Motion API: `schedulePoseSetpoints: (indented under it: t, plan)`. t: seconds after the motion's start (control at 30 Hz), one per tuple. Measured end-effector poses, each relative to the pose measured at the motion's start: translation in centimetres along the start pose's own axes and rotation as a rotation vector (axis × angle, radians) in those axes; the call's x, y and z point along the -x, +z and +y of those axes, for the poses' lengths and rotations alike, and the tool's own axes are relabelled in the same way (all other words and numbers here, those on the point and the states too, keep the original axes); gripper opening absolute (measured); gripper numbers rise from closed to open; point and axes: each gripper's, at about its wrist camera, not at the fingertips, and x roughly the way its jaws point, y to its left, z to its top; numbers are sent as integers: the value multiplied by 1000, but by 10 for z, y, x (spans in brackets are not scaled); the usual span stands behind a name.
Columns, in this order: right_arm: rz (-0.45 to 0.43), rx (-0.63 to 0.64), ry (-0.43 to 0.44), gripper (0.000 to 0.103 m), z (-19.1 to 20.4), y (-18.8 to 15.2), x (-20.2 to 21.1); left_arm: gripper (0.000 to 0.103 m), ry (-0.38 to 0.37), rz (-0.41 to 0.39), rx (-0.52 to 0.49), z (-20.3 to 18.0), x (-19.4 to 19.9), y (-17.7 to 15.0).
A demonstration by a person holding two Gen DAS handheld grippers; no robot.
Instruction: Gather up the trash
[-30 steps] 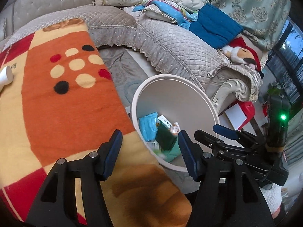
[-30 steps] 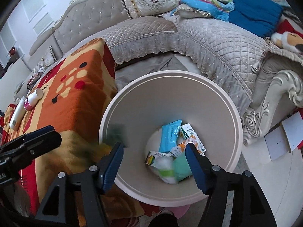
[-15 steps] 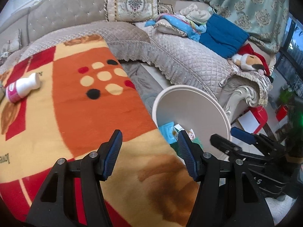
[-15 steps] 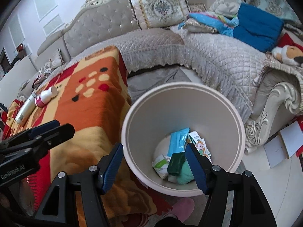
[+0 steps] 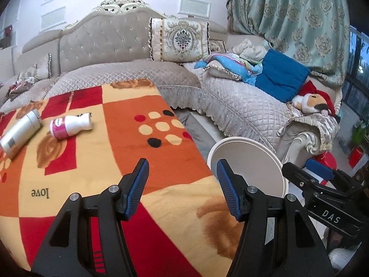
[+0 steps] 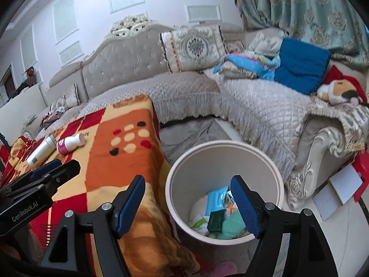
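Note:
A round cream trash bin (image 6: 224, 149) stands on the floor beside the blanket-covered table; wrappers, a blue pack (image 6: 215, 199) and a dark green packet (image 6: 215, 221) lie at its bottom. My right gripper (image 6: 188, 188) hangs above the bin's near side, its jaws opening, nothing between them. My left gripper (image 5: 182, 172) is open and empty over the orange and red blanket (image 5: 129, 143), with the bin (image 5: 251, 152) to its right. Two items lie on the blanket at the far left: a white bottle with a pink label (image 5: 69, 127) and a silver-white tube (image 5: 19, 132).
A grey quilted corner sofa (image 5: 230, 97) wraps behind the table and bin, with cushions, folded clothes and a plush toy (image 5: 311, 101). Its carved arm (image 6: 322, 147) stands close to the bin's right. White papers (image 6: 339, 189) lie on the floor.
Both grippers have risen and tilted up, so the bin looks smaller and lower and the sofa back and wall came into view. The two bottles on the blanket appeared. The right jaws have widened.

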Motion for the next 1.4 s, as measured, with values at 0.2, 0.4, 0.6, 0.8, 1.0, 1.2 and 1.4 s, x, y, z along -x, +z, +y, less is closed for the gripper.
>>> schedulePoseSetpoints:
  t: [0.2, 0.4, 0.6, 0.8, 1.0, 1.2, 1.4]
  plan:
    - [-71, 21, -33, 87, 13, 0, 20, 73, 0, -37, 8, 4, 15, -4]
    - [-105, 33, -37, 87, 18, -1, 30, 73, 7, -60, 2, 7, 24, -6]
    - [-135, 28, -41, 89, 20, -1, 37, 73, -2, -83, 11, 10, 29, -7]
    - [-141, 26, -52, 90, 20, 0, 38, 73, 0, -97, 19, 12, 31, -6]
    - [-138, 27, -51, 90, 20, -1, 38, 73, 17, -117, 9, 11, 35, -8]
    - [-138, 32, -48, 90, 21, -2, 39, 73, 21, -116, 1, 11, 36, -9]
    - [-136, 35, -48, 91, 22, -2, 40, 73, 30, -113, 8, 12, 37, -10]
